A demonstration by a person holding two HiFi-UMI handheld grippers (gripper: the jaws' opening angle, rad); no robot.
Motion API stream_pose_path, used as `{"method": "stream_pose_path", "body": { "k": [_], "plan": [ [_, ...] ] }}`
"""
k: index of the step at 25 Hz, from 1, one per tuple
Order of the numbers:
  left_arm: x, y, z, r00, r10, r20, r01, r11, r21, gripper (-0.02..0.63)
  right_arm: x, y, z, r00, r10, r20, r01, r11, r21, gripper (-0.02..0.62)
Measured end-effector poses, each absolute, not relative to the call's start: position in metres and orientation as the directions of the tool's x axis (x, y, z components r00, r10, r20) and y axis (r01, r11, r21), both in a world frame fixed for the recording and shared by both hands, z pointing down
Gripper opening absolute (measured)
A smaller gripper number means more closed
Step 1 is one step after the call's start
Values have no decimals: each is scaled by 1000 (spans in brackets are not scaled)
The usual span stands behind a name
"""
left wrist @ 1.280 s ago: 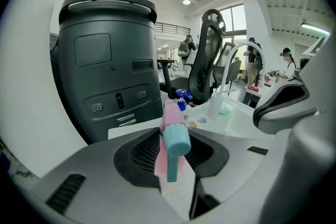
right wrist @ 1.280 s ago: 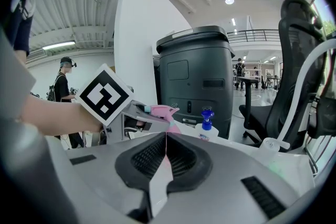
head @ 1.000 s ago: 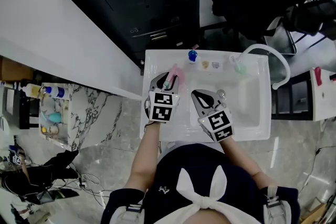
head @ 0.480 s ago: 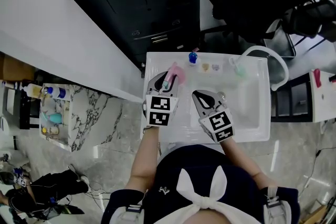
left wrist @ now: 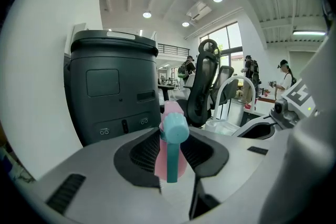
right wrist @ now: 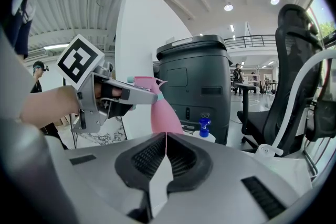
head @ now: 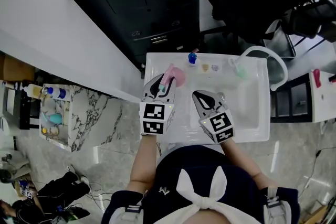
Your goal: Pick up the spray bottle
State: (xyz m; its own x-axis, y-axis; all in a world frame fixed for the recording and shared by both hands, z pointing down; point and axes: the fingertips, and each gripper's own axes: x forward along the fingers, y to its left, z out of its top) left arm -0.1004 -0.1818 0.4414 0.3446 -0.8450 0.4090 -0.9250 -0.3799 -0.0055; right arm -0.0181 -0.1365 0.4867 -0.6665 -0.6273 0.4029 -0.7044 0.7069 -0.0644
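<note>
The spray bottle (left wrist: 160,157) is pink with a teal head (left wrist: 174,129). My left gripper (left wrist: 170,148) is shut on its neck, and it hangs between the black pads, lifted off the white sink top (head: 157,63). In the head view the spray bottle (head: 177,77) shows just past the left gripper (head: 160,86). The right gripper view shows the bottle's pink body (right wrist: 164,115) held up by the left gripper (right wrist: 122,94). My right gripper (head: 202,98) hovers over the sink top, shut, its pads touching with nothing between them (right wrist: 166,137).
A small blue-capped bottle (head: 192,56) and several small items (head: 210,66) stand along the sink top's back edge. A curved white faucet (head: 274,62) arches at the right over the basin (head: 251,107). Behind stand a dark bin (head: 147,2) and an office chair (head: 247,2).
My left gripper has risen with the spray bottle in it, and looks larger in the head view. The right gripper has stayed where it was.
</note>
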Motion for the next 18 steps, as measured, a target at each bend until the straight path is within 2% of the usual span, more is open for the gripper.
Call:
{"method": "stream_pose_path", "body": {
  "k": [18],
  "plan": [
    [-102,-156,443,335,-847,412,-930,-367,1,135,-18,-137,476,-698,-618,363,-686,721,-91,25]
  ]
}}
